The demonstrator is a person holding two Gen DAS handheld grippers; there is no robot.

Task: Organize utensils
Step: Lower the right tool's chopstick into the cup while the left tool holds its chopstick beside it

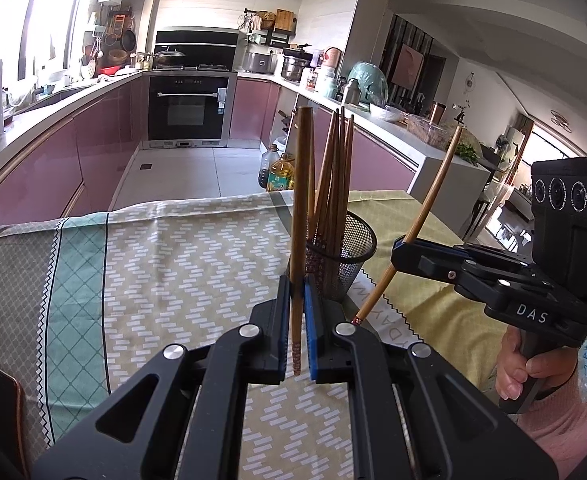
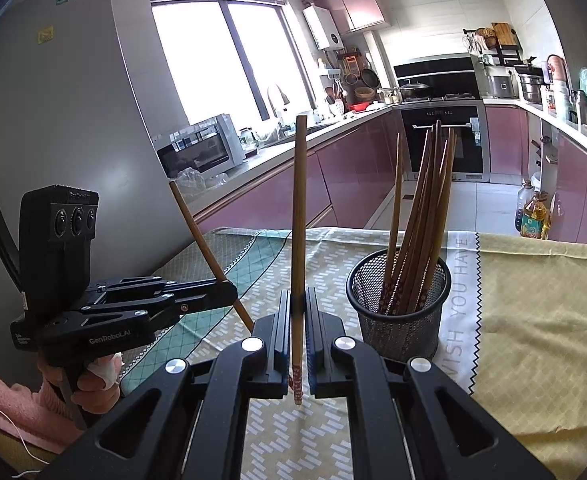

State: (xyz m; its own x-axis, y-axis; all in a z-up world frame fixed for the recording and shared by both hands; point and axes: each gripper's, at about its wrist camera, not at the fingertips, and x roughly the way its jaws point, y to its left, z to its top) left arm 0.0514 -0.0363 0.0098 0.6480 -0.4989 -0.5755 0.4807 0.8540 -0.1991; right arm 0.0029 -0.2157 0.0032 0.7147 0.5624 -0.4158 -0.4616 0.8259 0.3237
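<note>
My left gripper (image 1: pixel 297 282) is shut on a brown wooden chopstick (image 1: pixel 300 200) that stands nearly upright, patterned end down. Just behind it to the right, a black mesh cup (image 1: pixel 355 248) holds several chopsticks (image 1: pixel 335 184). At the right of the left wrist view, my right gripper (image 1: pixel 401 250) is shut on a second chopstick (image 1: pixel 433 200) that leans right. In the right wrist view my right gripper (image 2: pixel 298 298) pinches its upright chopstick (image 2: pixel 299 208); the mesh cup (image 2: pixel 399 320) stands to its right. My left gripper (image 2: pixel 231 290) holds its slanted chopstick (image 2: pixel 197 228) at the left.
The table carries a green and beige patterned cloth (image 1: pixel 173 264) and a yellow cloth (image 2: pixel 533 312) on the right. Oil bottles (image 1: pixel 279 172) stand on the floor beyond the table's far edge. A chair back (image 1: pixel 1 400) shows at the lower left. Pink kitchen cabinets (image 2: pixel 353 168) lie beyond.
</note>
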